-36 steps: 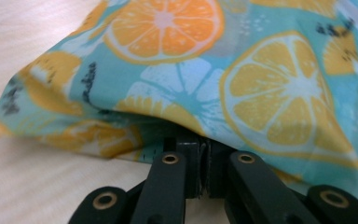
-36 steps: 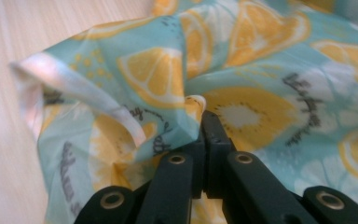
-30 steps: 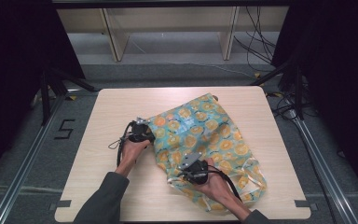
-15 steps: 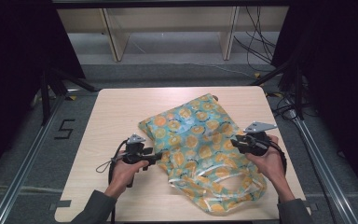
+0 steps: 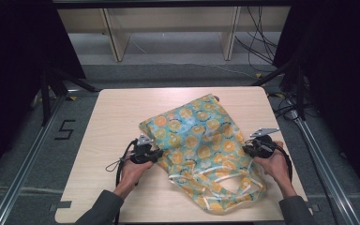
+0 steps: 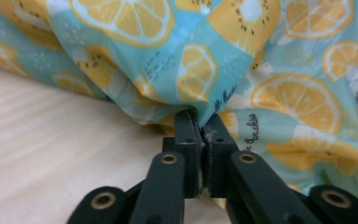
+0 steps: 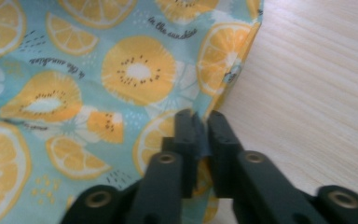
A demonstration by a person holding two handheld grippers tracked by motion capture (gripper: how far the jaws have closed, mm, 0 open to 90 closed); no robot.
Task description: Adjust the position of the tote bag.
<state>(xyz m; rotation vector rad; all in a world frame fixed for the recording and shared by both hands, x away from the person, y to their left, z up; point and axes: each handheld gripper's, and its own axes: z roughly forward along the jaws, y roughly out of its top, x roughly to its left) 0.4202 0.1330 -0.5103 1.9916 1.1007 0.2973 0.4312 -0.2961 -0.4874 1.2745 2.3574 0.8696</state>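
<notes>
— While the fruit-print tote bag lies spread across the middle of the bench, where do the two tongs sit?

— One at each side edge. The left tongs are at the bag's left edge, near the person's side of the bench; the right tongs are at its right edge, roughly level with them.

— Are they gripping anything?

— Yes, both. In the left gripper view the left tongs are pinched tight on a bunched fold of the bag's cloth, with the fabric puckering up from between the jaws. In the right gripper view the right tongs are closed on the bag's edge, a thin layer of cloth caught between the jaws, bare wood just beside it.

— And how does the bag lie?

— Flat but rumpled, slanting across the bench. Its white-trimmed handles loop at the near end, between the person's hands. The far corner points towards the back of the bench.

— The hands?

— The left hand and right hand each hold a gripper, cables trailing from them.
</notes>
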